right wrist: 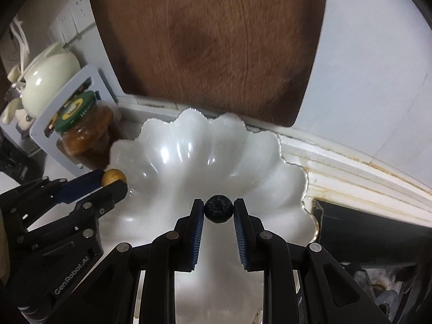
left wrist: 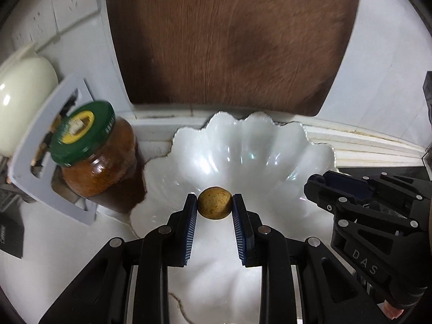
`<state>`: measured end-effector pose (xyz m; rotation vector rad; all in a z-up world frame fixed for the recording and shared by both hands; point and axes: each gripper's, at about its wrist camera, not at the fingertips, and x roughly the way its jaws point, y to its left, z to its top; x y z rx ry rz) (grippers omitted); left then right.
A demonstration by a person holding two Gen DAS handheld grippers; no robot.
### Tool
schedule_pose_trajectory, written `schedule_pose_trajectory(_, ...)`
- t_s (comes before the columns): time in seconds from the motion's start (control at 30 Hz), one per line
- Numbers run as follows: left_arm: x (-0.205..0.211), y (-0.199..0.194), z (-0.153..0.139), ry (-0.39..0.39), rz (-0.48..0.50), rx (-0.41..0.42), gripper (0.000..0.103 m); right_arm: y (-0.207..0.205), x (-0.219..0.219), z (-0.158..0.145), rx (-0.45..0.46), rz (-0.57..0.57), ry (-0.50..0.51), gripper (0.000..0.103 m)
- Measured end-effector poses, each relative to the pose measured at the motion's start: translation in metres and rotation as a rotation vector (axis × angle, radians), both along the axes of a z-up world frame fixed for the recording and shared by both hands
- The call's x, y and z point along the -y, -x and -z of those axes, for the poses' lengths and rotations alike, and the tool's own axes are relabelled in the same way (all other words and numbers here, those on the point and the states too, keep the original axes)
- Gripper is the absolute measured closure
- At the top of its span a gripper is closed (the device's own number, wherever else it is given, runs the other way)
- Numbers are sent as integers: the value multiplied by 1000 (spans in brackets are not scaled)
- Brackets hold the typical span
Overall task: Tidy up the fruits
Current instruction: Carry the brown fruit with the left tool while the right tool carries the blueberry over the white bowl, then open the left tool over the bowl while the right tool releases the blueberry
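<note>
Bowl (left wrist: 243,145) below, I'd lower both fruits, left gripper (left wrist: 215,206) clenching longan (left wrist: 215,206), right gripper (right wrist: 218,208) clenching blueberry (right wrist: 218,208), before releasing.

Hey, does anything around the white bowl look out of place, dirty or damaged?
Nothing is spilled or broken. The white scalloped bowl holds no fruit yet. Brownish grime runs along the white moulding where counter meets wall. The jar with the green lid only seems to lean, probably from the fisheye lens.

Kitchen — cutting board (left wrist: 232,40), jar (left wrist: 97,151)
</note>
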<state>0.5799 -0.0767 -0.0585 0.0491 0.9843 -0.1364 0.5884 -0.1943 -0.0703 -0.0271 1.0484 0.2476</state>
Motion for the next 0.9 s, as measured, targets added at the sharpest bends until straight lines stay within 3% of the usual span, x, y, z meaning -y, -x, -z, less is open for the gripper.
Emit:
schedule_pose_trajectory(0.3,1,-7,16,-30,9,-61,75,-9,-2,23,-31,3,16,77)
schedule_pose_trajectory(0.43,2,-4,14,-38,13,-56,54,-8,0,26,-46,19,6,64)
schedule_pose_trajectory(0.57,-2,6,4,-46,5,-34,54,0,3,23,-31,26,9,64)
schedule_pose_trajectory(0.6,-3,9,0,-46,1,-25,53,5,4,20,-72,31,27,64)
schedule_pose_trajectory(0.73,-10,28,-20,-39,1,20,41,24,4,2,-13,37,38,64)
schedule_pose_trajectory(0.9,-14,50,-41,-55,8,86,36,50,6,-22,71,27,23,64)
